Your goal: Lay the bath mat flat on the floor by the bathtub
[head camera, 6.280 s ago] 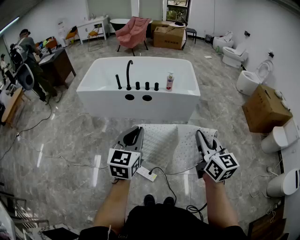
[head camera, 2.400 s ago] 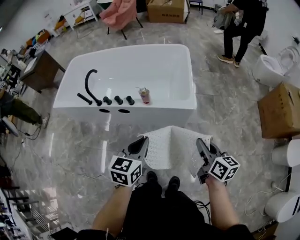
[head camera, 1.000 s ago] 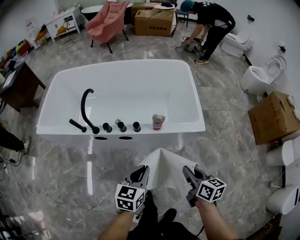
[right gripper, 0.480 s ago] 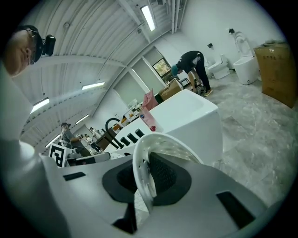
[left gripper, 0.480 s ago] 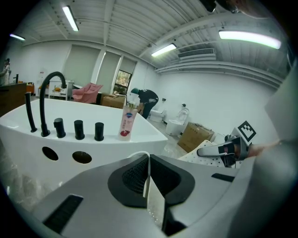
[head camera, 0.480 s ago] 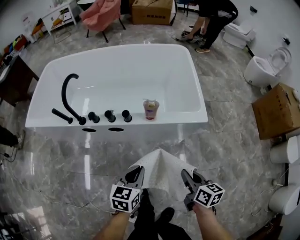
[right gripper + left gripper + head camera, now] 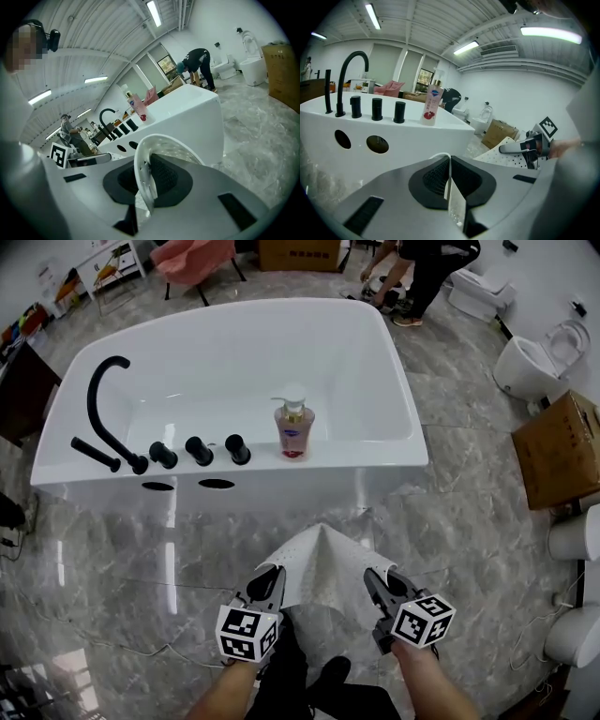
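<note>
Head view: holds a white dotted bath mat (image 7: 322,563) up in front of the white bathtub (image 7: 281,498), above the grey marble floor (image 7: 112,559). Grips the mat's near left corner with the left gripper (image 7: 273,574) and its near right corner with the right gripper (image 7: 371,579). Rises into a tent-like ridge midway between the two; cannot tell whether the far edge touches the floor. Along the tub's near rim: a black curved faucet (image 7: 98,399) toward the left end, three black knobs (image 7: 199,450) beside it, then a pink soap bottle (image 7: 293,430) near the middle. Off to the right on the floor, a cardboard box (image 7: 562,446) and a white toilet (image 7: 539,357); past the tub's far right corner, a person (image 7: 422,263) bending down.

Left gripper view: clenched tight on a thin edge of the mat, standing upright between the black pads (image 7: 436,178). Beyond, the tub's front wall with faucet, knobs and bottle on the rim; at right, the other gripper with more of the mat.

Right gripper view: clamped on a curled fold of the mat that loops up above the jaws. Tub behind it, left gripper at the left edge.
</note>
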### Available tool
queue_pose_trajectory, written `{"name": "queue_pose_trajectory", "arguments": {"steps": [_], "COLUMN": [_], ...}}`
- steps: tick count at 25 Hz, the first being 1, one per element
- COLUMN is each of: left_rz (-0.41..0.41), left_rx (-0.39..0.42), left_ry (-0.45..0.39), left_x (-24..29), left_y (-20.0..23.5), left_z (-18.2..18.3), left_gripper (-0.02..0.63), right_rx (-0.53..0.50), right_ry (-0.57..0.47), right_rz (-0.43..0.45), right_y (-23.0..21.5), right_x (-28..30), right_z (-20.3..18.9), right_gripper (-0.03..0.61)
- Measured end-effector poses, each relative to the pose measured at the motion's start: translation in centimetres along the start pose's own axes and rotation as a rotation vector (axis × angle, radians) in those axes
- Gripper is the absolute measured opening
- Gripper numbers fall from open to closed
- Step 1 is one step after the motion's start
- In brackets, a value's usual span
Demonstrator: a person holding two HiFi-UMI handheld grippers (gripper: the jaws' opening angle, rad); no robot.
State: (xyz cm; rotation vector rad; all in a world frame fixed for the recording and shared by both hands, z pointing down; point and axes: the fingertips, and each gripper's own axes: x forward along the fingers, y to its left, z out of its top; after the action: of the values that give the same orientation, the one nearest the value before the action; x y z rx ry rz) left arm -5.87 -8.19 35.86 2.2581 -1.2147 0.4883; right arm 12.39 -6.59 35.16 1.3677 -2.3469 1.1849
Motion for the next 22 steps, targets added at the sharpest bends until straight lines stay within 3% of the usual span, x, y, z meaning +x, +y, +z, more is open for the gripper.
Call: {"name": "queue_pose_trajectory", "arguments": {"steps": [11, 22], "left_rz": [0.013, -0.042], "left_rx": [0.071, 0.129], "left_ry": [-0.003, -0.008], "left_x": [6.2, 14.1], "left_y": [4.0, 8.1], "left_z": [-6.4, -14.9], "left_gripper": [0.017, 0.018], "right_rx": [-0.033, 0.02], "right_ry": [-0.023, -0.11], "right_rz": [0.017, -0.019], "right_y": [-7.4, -18.0], "right_x": [6.0, 12.9], "right_z": [-4.5, -11.0], "right_gripper": [0.037, 0.035]}}
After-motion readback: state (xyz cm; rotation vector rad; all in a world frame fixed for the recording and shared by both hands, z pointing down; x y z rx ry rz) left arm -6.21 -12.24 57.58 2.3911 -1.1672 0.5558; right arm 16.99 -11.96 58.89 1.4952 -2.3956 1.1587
